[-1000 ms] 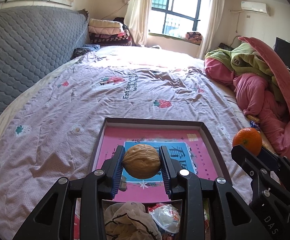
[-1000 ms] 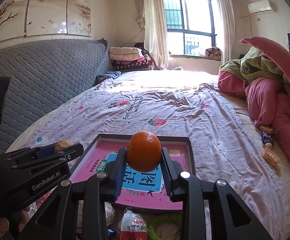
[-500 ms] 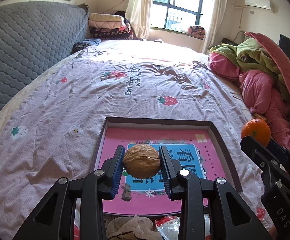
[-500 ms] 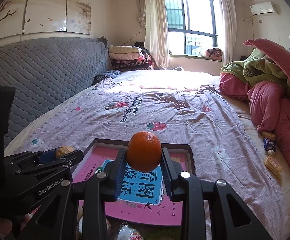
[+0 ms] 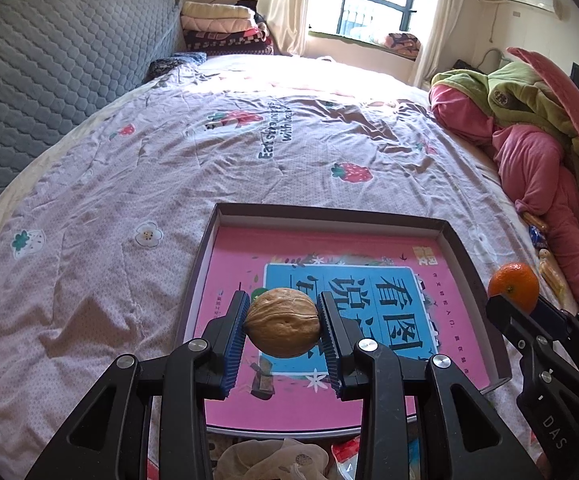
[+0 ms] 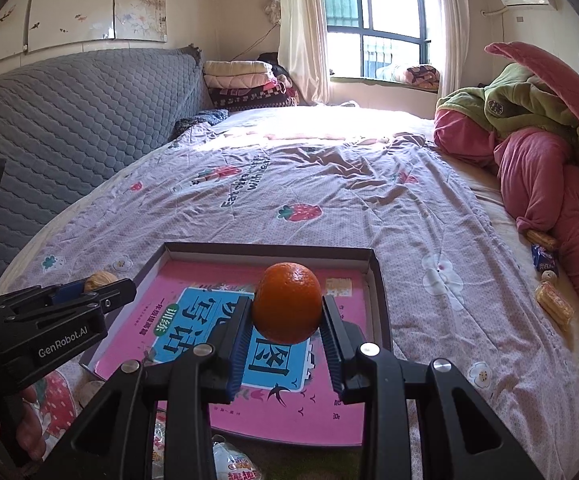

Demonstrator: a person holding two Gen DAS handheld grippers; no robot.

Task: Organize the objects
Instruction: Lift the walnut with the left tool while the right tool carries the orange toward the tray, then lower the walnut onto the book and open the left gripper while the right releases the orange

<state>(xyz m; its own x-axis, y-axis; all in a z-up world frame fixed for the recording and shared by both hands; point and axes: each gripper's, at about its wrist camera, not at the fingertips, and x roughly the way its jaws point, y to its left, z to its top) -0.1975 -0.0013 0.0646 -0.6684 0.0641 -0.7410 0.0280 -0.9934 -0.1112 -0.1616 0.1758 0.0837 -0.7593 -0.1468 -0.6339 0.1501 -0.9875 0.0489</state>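
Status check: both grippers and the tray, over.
Left hand-held gripper shut on walnut. Right hand-held gripper shut on orange. Both over tray, nothing blocking.

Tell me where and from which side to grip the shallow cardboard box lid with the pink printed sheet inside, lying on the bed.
Grip the shallow cardboard box lid by a thin upright side wall, coming from above, one finger inside and one outside. It lies flat on the soft purple strawberry-print bedsheet, so nothing slides beneath it. Both grippers are full: the left gripper holds a tan walnut, the right gripper an orange tangerine.
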